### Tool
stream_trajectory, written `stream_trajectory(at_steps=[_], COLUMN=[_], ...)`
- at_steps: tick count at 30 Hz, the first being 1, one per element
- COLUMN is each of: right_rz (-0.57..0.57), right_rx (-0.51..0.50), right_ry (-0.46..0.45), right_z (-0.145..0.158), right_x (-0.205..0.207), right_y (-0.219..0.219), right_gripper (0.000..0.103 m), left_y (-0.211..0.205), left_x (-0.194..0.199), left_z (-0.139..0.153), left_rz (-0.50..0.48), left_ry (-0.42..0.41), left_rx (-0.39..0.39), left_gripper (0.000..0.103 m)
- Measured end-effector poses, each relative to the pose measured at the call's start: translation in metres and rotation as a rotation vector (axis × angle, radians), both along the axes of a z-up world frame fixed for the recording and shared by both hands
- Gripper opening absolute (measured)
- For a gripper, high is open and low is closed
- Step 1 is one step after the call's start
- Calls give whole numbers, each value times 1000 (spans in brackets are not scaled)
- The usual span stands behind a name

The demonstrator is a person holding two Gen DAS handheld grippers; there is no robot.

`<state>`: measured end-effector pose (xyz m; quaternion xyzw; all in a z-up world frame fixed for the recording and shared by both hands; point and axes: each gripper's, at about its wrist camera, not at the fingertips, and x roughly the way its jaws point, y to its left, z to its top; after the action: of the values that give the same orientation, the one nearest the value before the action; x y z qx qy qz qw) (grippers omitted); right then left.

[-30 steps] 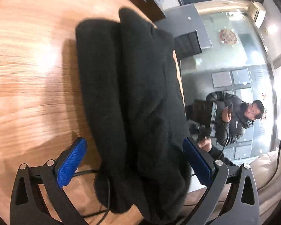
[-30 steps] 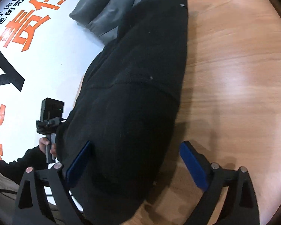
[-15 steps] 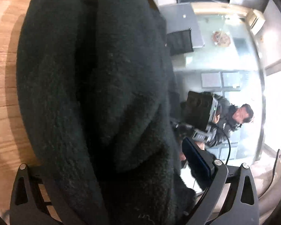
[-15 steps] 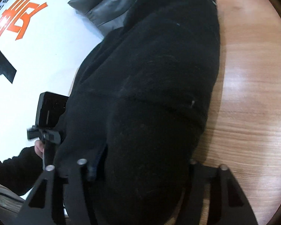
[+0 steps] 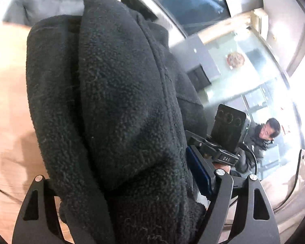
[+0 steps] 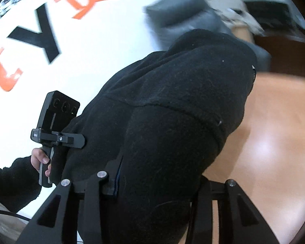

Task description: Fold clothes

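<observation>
A folded black fleece garment (image 5: 120, 93) fills the left wrist view as a thick bundle. My left gripper (image 5: 132, 174) is shut on its near end. Only the right blue pad (image 5: 199, 174) shows; the left pad is buried in the fleece. In the right wrist view the same fleece (image 6: 183, 105) sits between the fingers of my right gripper (image 6: 158, 181), which is shut on it, with a sliver of the left pad (image 6: 119, 172) showing. Each view shows the other gripper beside the bundle: the right one (image 5: 227, 136), and the left one (image 6: 52, 134) held by a hand (image 6: 38, 158).
The wooden table (image 5: 8, 101) (image 6: 274, 142) lies under and beside the bundle. A grey sofa (image 6: 185, 14) and a white wall sign with orange characters (image 6: 50, 30) stand beyond. A seated person (image 5: 262, 138) is in the background by glass walls.
Both grippers moved in around the fleece bundle from open and closed on it. The bundle and both views have since tilted up from the table.
</observation>
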<state>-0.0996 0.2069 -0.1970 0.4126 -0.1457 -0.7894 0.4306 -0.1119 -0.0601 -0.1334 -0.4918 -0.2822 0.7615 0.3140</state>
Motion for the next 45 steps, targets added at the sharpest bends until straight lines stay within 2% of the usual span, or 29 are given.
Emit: stream_trajectory(at_steps=[3,5,7,8,10,11,13,16,17,19,23,29,31,34,37,38,42,45], right_rz=[28,47,66,66,46,33,8,1,-1,-2,15,17,20,38,61,69,119,126], right_rx=[-26,-43,-60,-55,-28,-11,35,134,167,174,204,210,230,265,312,333,421,409], right_ry=[18,30,42,43,18,-4,-56,-127,-150,-170,-189,-281,-278,-227,-106,-64,94,183], right_z=[12,21,29,22,-8,-27,-69,-123,-140,-143,-139,-136,-125,-94,-45,-28,52,83], right_x=[-29,-48,-67,-62,-74,-82,-98,-103,-104,-107,-115,-129,-129,-120,-121,-121,-60,-28], right_y=[-66,-111,-155,-178,-220,-239,-274,-298,-306,-303,-299,-281,-268,-243,-221,-212,-214,-190], right_gripper=[42,42,42,42,42,42,42,43,44,45,48,65,74,79,85,85,85,86], left_y=[-74,-130,-180,-205,-240,-264,-279,-301,-301,-299,-306,-305,-308,-323,-336,-329,-291,-238], left_x=[-17,-37,-61,-73,-95,-109,-118,-131,-129,-124,-126,-112,-81,-49,5,27,93,127], left_z=[26,25,5,-4,-33,-60,-99,-158,-160,-165,-173,-168,-152,-112,-49,-20,67,109], left_rz=[54,77,89,95,95,100,103,107,104,98,95,119,144,224,341,395,546,615], left_ry=[40,35,7,-7,-34,-55,-100,-168,-144,-97,-99,-88,-73,-29,55,89,196,220], left_rx=[-47,-72,-101,-115,-154,-170,-202,-250,-231,-194,-196,-240,-268,-323,-377,-415,-459,-505], left_gripper=[81,81,81,81,81,79,75,70,70,71,73,83,88,88,94,96,103,103])
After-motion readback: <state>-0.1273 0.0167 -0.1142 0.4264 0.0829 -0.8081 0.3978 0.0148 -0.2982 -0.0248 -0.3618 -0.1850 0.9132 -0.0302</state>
